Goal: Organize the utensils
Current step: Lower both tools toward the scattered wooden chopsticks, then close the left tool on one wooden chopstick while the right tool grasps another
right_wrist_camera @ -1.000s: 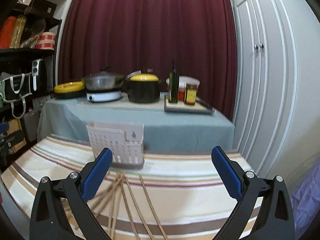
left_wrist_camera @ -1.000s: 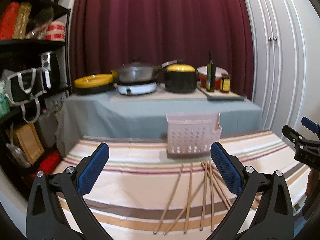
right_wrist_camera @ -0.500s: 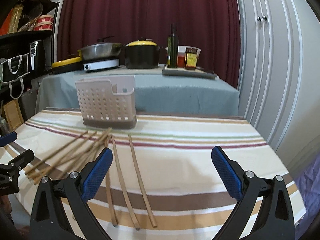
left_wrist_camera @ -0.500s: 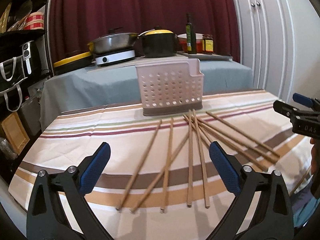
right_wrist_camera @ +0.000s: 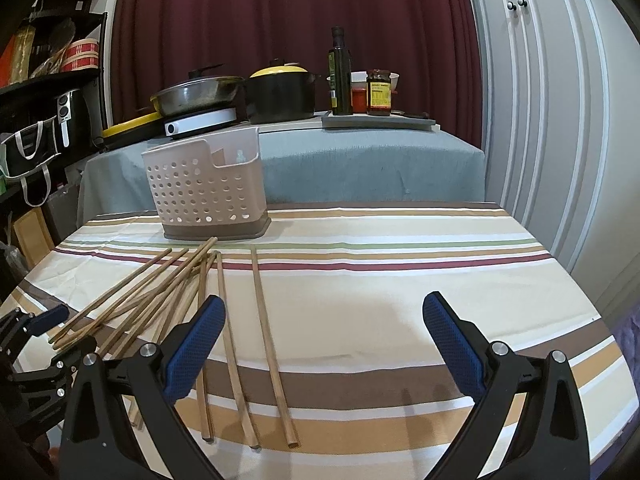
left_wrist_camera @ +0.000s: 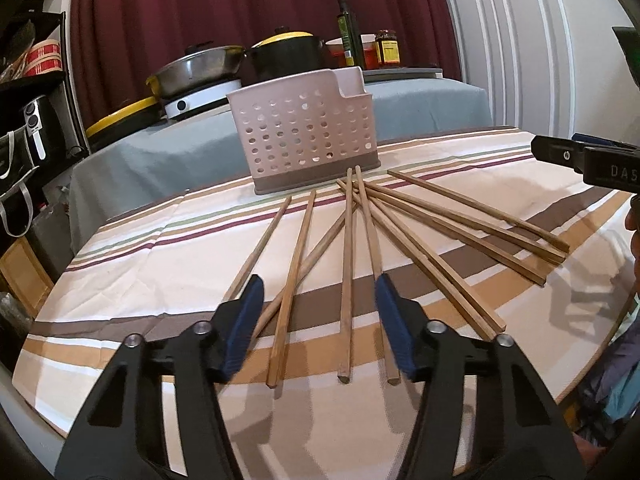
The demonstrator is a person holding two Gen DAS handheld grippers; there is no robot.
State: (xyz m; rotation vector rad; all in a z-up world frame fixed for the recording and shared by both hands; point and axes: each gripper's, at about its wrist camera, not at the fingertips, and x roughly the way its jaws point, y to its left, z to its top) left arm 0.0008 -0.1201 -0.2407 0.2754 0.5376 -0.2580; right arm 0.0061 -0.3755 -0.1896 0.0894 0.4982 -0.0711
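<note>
Fanned chopsticks (left_wrist_camera: 347,264) on table (left_wrist_camera: 132,264), under left hand-held gripper (left_wrist_camera: 318,304), half spread; right hand-held gripper (right_wrist_camera: 322,322) wide apart, beside them.

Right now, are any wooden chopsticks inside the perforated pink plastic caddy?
No, the wooden chopsticks all lie on the striped tablecloth before the caddy.

We see the chopsticks (left_wrist_camera: 348,264) fanned out on the cloth (left_wrist_camera: 132,264), their far ends gathered just before the holder (left_wrist_camera: 308,136), their near ends spread toward us. The holder stands upright at the cloth's far edge. Behind it runs a second table (right_wrist_camera: 360,164) bearing, left to right, a pan (right_wrist_camera: 196,94) on a hotplate (right_wrist_camera: 200,122), a pot (right_wrist_camera: 282,94), then a bottle (right_wrist_camera: 340,76) and a jar (right_wrist_camera: 379,94) on a tray (right_wrist_camera: 380,122). Shelves (right_wrist_camera: 48,80) stand left, a cupboard (right_wrist_camera: 560,100) right.
</note>
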